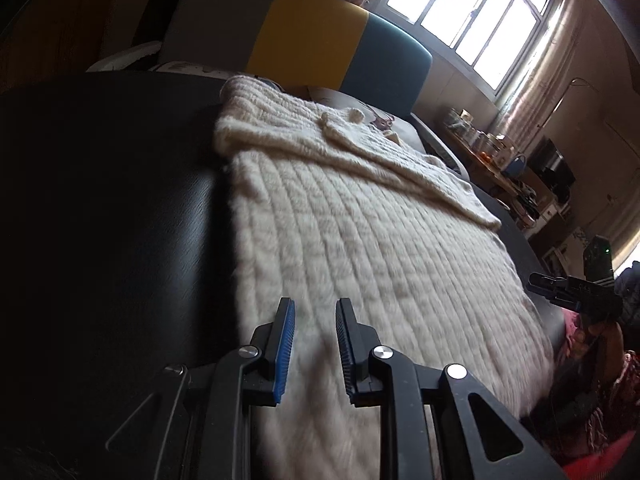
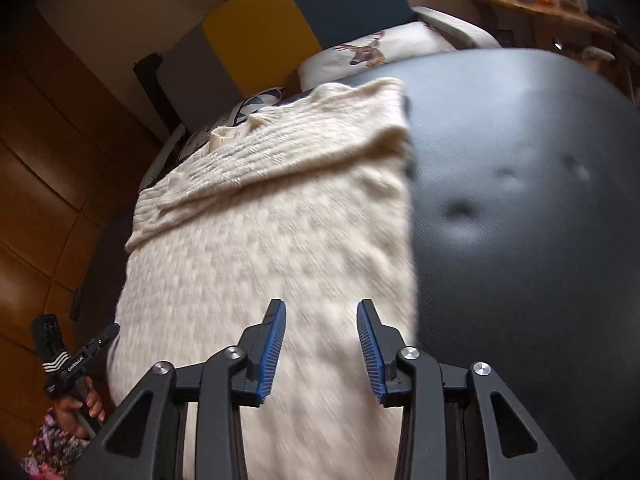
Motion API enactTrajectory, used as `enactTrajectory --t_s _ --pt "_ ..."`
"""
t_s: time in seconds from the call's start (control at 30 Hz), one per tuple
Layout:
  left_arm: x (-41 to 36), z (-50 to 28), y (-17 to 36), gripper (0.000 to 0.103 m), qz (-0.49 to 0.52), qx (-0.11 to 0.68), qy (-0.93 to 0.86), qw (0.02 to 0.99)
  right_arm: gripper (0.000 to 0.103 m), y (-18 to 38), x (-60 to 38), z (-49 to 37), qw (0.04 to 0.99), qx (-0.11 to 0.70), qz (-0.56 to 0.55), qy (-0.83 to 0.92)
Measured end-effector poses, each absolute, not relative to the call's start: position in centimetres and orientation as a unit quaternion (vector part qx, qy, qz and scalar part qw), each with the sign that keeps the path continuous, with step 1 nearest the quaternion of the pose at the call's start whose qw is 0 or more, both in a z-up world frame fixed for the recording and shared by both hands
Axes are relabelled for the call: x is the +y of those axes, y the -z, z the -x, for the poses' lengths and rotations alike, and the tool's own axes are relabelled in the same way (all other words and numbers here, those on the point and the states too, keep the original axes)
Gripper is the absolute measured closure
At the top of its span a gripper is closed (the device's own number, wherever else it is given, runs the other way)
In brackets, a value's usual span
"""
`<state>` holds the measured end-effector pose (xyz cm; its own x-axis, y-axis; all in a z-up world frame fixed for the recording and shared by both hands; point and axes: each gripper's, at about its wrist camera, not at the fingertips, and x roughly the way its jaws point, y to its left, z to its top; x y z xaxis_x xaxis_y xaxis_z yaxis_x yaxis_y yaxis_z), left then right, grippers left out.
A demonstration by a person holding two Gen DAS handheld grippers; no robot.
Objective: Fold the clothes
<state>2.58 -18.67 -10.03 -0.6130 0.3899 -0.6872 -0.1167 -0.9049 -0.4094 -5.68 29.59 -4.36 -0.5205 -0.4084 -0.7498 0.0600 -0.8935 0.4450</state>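
A cream knitted sweater (image 1: 360,240) (image 2: 260,248) lies flat on a black leather-like surface (image 1: 120,200) (image 2: 520,200). One sleeve (image 1: 380,156) (image 2: 280,148) is folded across its far part. My left gripper (image 1: 314,302) is open, hovering low over the sweater's near end by its left edge, with nothing between the blue pads. My right gripper (image 2: 321,304) is also open, over the near end close to the sweater's right edge. Each gripper appears in the other's view: the right one (image 1: 538,284) at the sweater's far side, the left one (image 2: 106,334) held by a hand (image 2: 76,408).
Behind the surface stands a sofa back in grey, yellow and teal panels (image 1: 308,32) (image 2: 256,36), with a deer-print cushion (image 2: 368,54). A bright window (image 1: 472,12) and a cluttered shelf (image 1: 488,144) are to the right. Wooden panels (image 2: 40,160) fill the left.
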Motion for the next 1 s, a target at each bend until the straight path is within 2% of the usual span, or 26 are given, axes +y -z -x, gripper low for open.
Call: enactTrajectory --t_s 0.37,0.5,0.7,1.0 --pt "-22.3 -7.4 11.2 0.081 0.438 -0.243 -0.843 0.197 0.060 6.7 35.0 -2.5 0.132 -0.242 -0.496 0.824" --pt "-22.8 -8.7 11.7 0.078 0.444 -0.260 -0.832 0.206 0.060 7.1 34.8 -3.8 0.150 -0.265 -0.491 0.816" --pt "-22.7 -9.2 12.7 0.076 0.444 -0.311 -0.804 0.244 0.058 7.4 33.5 -4.5 0.172 -0.259 -0.482 0.819" --pt "-19.9 -9.2 13.6 0.075 0.459 -0.287 -0.787 0.296 0.058 7.7 31.3 -4.7 0.209 -0.232 -0.482 0.819"
